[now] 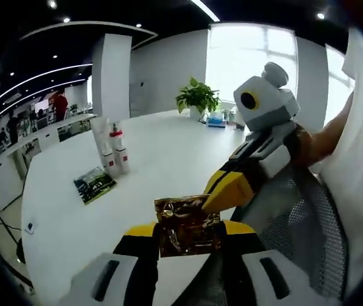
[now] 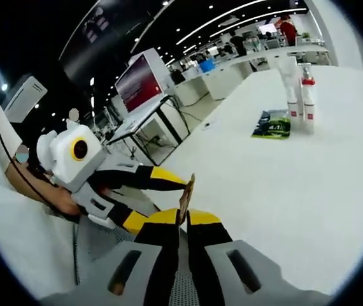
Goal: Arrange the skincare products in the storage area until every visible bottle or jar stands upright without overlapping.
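Both tongs on one gold foil sachet (image 1: 188,226), held off the near edge of the white worktop (image 1: 162,159), over the mesh chair (image 1: 296,217).

Left tongs (image 1: 189,233): clenched on the sachet's lower part, flat face toward the camera. Right tongs (image 1: 223,191): come in from my right, yellow tips pinching the sachet's upper right corner. In the right gripper view the sachet (image 2: 185,194) stands edge-on, a thin strip nipped between my right tongs (image 2: 183,220), the left tongs (image 2: 162,178) reaching in from the side.

Skincare bottles (image 1: 114,153): standing upright together, well out on the worktop, just beside a green booklet (image 1: 94,185). Same bottles (image 2: 299,95) far off in the right gripper view.

Step in hand, as I judge it: a two-handed hold or handover of the sachet. Keep one grip firm before easing the other; foil creases and slips. Then carry it across to stand near the bottles, not leaning on them.

Pose: both forearms drawn in close to my body, tongs meeting at roughly a right angle.
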